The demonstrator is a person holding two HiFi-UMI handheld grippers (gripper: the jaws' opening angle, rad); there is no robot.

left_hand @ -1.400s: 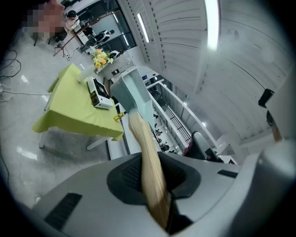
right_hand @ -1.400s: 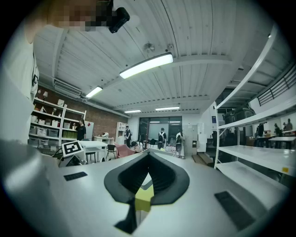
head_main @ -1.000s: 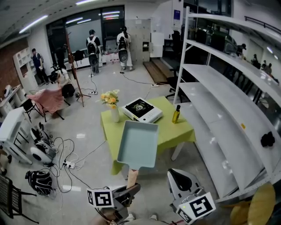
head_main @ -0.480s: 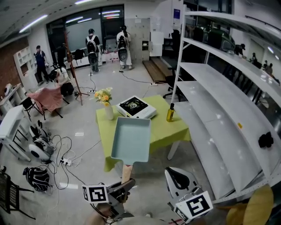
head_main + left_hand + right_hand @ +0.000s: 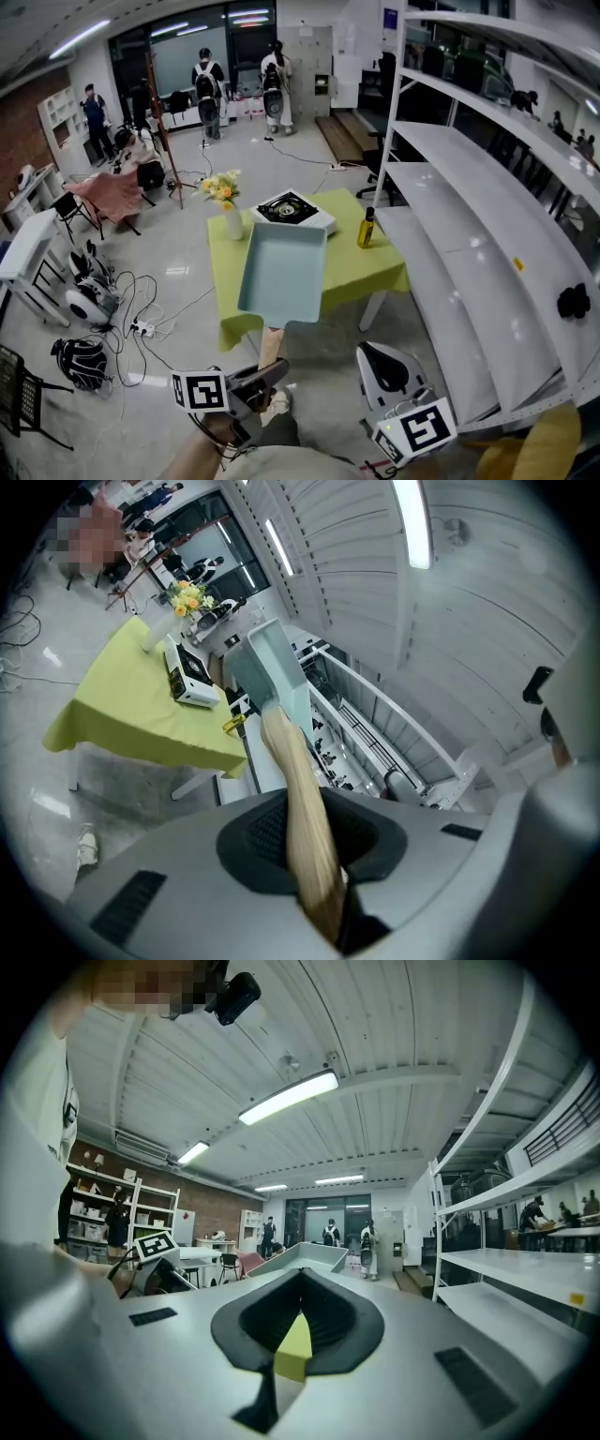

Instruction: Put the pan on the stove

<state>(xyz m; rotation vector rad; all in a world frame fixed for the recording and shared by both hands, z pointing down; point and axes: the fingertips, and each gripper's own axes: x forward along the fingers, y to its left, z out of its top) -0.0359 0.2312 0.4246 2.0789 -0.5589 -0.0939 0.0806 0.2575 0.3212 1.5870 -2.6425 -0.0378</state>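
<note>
A light-blue rectangular pan [image 5: 283,272] with a wooden handle [image 5: 270,345] hangs in the air in front of me. My left gripper [image 5: 265,378] is shut on that handle, which runs between the jaws [image 5: 314,874] up to the pan [image 5: 272,672]. The white portable stove [image 5: 292,211] with its black burner sits on the far side of the green-clothed table [image 5: 366,267]; in the head view the pan's far edge sits just below it. My right gripper [image 5: 380,367] is low at the right, shut and holding nothing [image 5: 291,1344]; the pan [image 5: 302,1258] shows beyond it.
On the table stand a vase of flowers [image 5: 229,208] at the left and a yellow oil bottle [image 5: 367,228] at the right of the stove. A tall white shelf unit [image 5: 487,262] runs along the right. Cables and gear [image 5: 141,319] lie on the floor at the left. People stand far back.
The pan, still gripped by its handle, has come nearer the table and shifted slightly left; its far edge now reaches the stove's near side in the head view. The right gripper has barely moved.
</note>
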